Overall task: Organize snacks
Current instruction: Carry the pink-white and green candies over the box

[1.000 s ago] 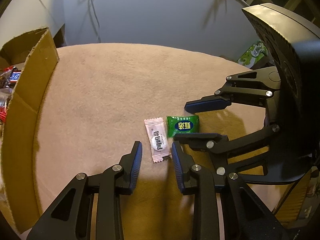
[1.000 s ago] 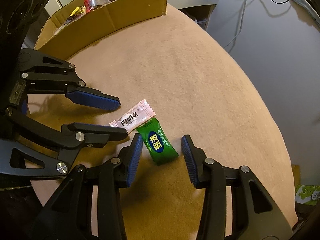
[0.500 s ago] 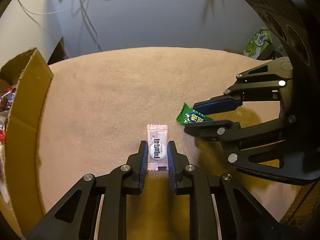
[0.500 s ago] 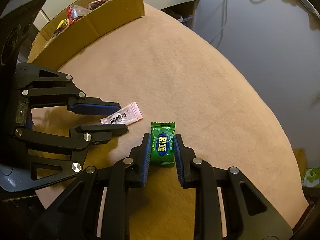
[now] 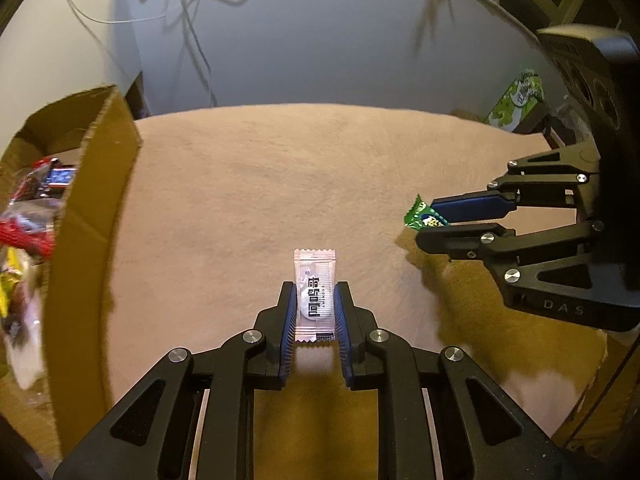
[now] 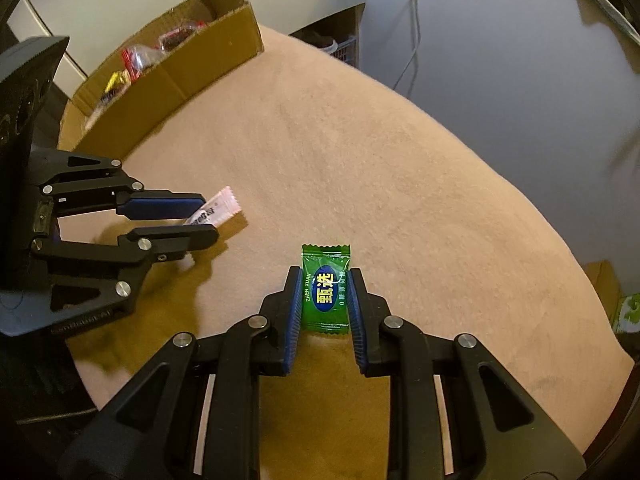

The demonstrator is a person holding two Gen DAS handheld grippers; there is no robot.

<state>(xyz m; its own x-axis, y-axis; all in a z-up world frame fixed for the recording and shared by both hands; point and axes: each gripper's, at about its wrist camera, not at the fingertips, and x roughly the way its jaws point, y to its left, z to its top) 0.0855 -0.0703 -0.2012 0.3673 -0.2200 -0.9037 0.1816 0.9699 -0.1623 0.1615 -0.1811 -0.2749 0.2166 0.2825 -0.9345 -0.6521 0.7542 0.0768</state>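
pink sachet (image 5: 315, 294) is clamped between the blue pads of the left hand-held gripper (image 5: 315, 300), whose jaws have just been closing on it. green candy (image 6: 326, 290) is gripped the same way by the right hand-held gripper (image 6: 325, 300), its jaws likewise just closed onto the wrapper. both packets are held just above the beige-covered desk (image 6: 380, 152), near one another. a cardboard box (image 6: 168, 84) with other wrapped snacks (image 6: 136, 60) inside is seen at the desk's far left edge, well apart from both grippers.
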